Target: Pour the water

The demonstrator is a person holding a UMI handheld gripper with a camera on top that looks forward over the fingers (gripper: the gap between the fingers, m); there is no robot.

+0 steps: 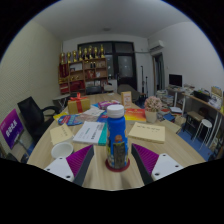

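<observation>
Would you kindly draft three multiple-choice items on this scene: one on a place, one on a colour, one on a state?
1. Where does the bottle stand relative to the claw?
A. between its fingers
B. far beyond them, by the shelves
C. on the floor

2. What colour is the bottle's cap?
A. green
B. blue
C. black

3. How does the bottle stand?
A. lying on its side
B. upside down
C. upright on the table

Answers: 1 A, the two pads flank its base; whether they press on it cannot be told. 2 B, the top of the bottle shows blue. 3 C, its cap points up and its base rests on the wooden table.
</observation>
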